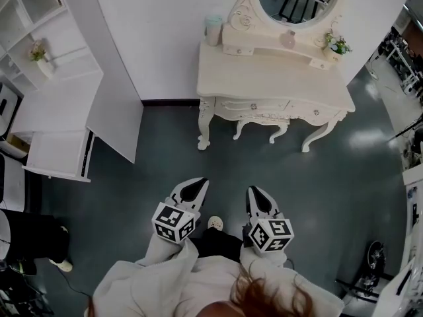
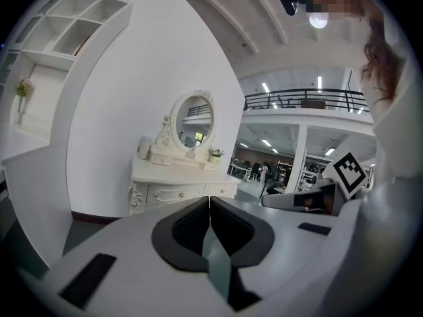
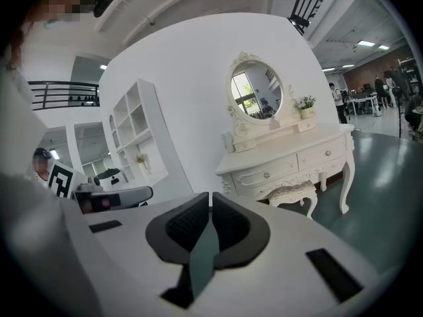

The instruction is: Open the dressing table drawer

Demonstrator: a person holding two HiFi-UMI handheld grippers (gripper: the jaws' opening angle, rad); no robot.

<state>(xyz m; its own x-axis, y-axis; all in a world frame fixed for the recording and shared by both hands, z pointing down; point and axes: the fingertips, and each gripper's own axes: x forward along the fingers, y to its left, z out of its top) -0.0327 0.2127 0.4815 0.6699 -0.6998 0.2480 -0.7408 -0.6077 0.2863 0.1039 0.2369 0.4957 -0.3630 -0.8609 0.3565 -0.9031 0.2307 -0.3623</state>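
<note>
The cream dressing table with an oval mirror stands against the white wall, some way ahead of me. Its two front drawers are closed, each with a small knob. A matching stool is tucked under it. My left gripper and right gripper are held side by side low over the floor, well short of the table. Both are shut and hold nothing. The left gripper view shows its jaws together and the table far off. In the right gripper view the gripper points toward the drawers.
A white shelf unit and a white desk stand at the left. A white partition juts out beside the table. A cup and a flower pot sit on the table's top. Dark green floor lies between me and the table.
</note>
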